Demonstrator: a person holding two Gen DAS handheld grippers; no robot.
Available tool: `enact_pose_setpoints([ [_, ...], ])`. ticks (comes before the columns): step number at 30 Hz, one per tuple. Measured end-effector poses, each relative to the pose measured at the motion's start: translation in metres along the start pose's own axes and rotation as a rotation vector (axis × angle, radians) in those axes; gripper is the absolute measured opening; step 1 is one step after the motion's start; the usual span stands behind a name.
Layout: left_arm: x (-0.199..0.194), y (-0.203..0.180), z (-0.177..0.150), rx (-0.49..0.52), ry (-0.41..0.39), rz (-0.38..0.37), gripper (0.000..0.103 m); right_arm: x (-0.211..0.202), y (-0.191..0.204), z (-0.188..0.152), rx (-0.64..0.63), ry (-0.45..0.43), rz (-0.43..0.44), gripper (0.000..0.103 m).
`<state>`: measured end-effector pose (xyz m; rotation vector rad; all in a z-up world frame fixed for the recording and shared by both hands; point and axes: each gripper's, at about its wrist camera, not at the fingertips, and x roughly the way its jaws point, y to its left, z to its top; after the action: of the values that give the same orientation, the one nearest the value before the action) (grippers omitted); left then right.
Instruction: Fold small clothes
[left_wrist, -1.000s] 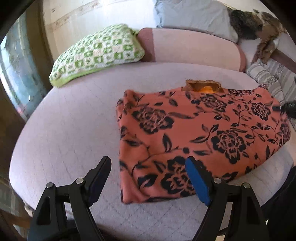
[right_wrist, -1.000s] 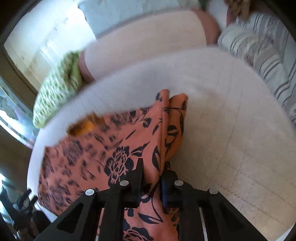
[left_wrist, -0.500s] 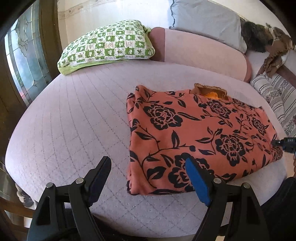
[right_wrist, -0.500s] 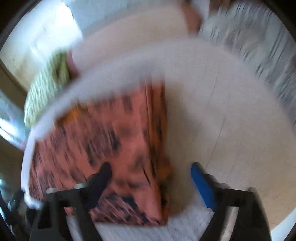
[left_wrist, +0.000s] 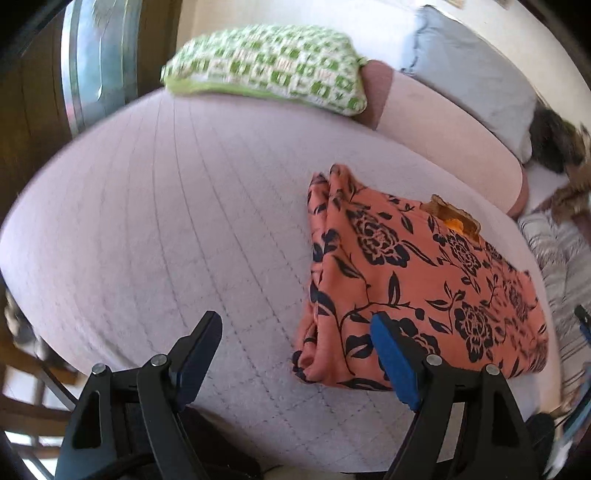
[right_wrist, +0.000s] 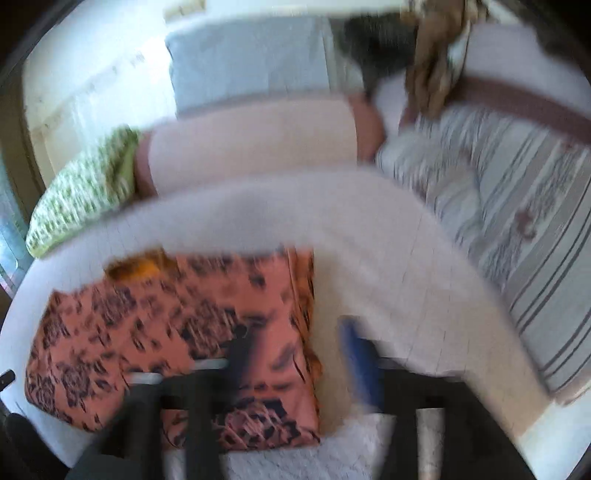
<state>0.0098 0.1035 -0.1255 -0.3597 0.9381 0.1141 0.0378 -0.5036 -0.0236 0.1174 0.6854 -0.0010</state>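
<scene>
A folded orange garment (left_wrist: 413, 280) with black flowers lies flat on the pale quilted bed (left_wrist: 166, 229); its collar (left_wrist: 452, 218) peeks out at the far edge. My left gripper (left_wrist: 295, 343) hovers open above the garment's near left corner, touching nothing. In the blurred right wrist view the same garment (right_wrist: 166, 343) lies below my right gripper (right_wrist: 295, 350), whose jaws are opening wide over its right edge. No cloth is between them.
A green and white checked pillow (left_wrist: 269, 70) lies at the bed's far left. A pink bolster (left_wrist: 443, 129) and a grey pillow (left_wrist: 476, 77) sit behind. A striped blanket (right_wrist: 517, 221) covers the right side. Window and dark wood frame (left_wrist: 92, 59) stand left.
My right gripper let go of the garment's edge, opened wide and lifted away. My left gripper slid left and rolled, so the garment now sits right of its centre.
</scene>
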Motion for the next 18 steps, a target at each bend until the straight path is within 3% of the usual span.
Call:
enact_pose_setpoints([
  [2, 0.018, 0.004, -0.005, -0.049, 0.081, -0.046, 0.084, 0.002, 0.012, -0.003, -0.023, -0.047, 0.050, 0.103],
  [3, 0.025, 0.006, -0.008, -0.071, 0.114, -0.080, 0.069, 0.012, 0.015, -0.006, -0.041, -0.004, 0.068, 0.103],
  [4, 0.032, 0.005, -0.011, -0.067, 0.148, -0.103, 0.033, 0.027, 0.018, -0.010, -0.050, 0.063, 0.081, 0.103],
  [5, 0.033, 0.001, -0.013, -0.026, 0.154, -0.075, 0.028, 0.046, 0.017, -0.017, -0.039, 0.151, 0.095, 0.103],
  [7, 0.026, -0.004, -0.013, 0.000, 0.152, -0.099, 0.015, 0.081, 0.005, -0.035, 0.046, 0.333, 0.112, 0.103],
  [8, 0.016, -0.008, -0.011, 0.008, 0.123, -0.102, 0.014, 0.094, -0.004, -0.046, 0.109, 0.402, 0.125, 0.103],
  [9, 0.003, -0.012, -0.008, 0.028, 0.071, -0.111, 0.014, 0.099, -0.011, -0.053, 0.154, 0.412, 0.148, 0.103],
  [11, -0.032, -0.027, -0.004, 0.101, -0.079, -0.134, 0.010, 0.093, -0.014, -0.052, 0.140, 0.364, 0.163, 0.103],
  [12, -0.040, -0.031, -0.002, 0.123, -0.119, -0.114, 0.010, 0.093, -0.014, -0.053, 0.131, 0.370, 0.161, 0.103],
  [13, -0.041, -0.032, 0.001, 0.119, -0.142, -0.070, 0.021, 0.094, -0.012, -0.052, 0.117, 0.375, 0.158, 0.103],
  [14, -0.031, -0.030, 0.002, 0.098, -0.117, -0.042, 0.038, 0.093, -0.012, -0.050, 0.113, 0.376, 0.155, 0.103],
  [15, -0.021, -0.027, 0.004, 0.080, -0.071, -0.027, 0.073, 0.094, -0.011, -0.050, 0.112, 0.372, 0.152, 0.103],
  [17, 0.000, -0.015, 0.005, -0.008, 0.035, -0.015, 0.078, 0.096, -0.009, -0.049, 0.110, 0.364, 0.144, 0.103],
  [18, 0.002, -0.012, 0.007, -0.033, 0.041, -0.036, 0.078, 0.092, -0.011, -0.049, 0.108, 0.361, 0.143, 0.103],
])
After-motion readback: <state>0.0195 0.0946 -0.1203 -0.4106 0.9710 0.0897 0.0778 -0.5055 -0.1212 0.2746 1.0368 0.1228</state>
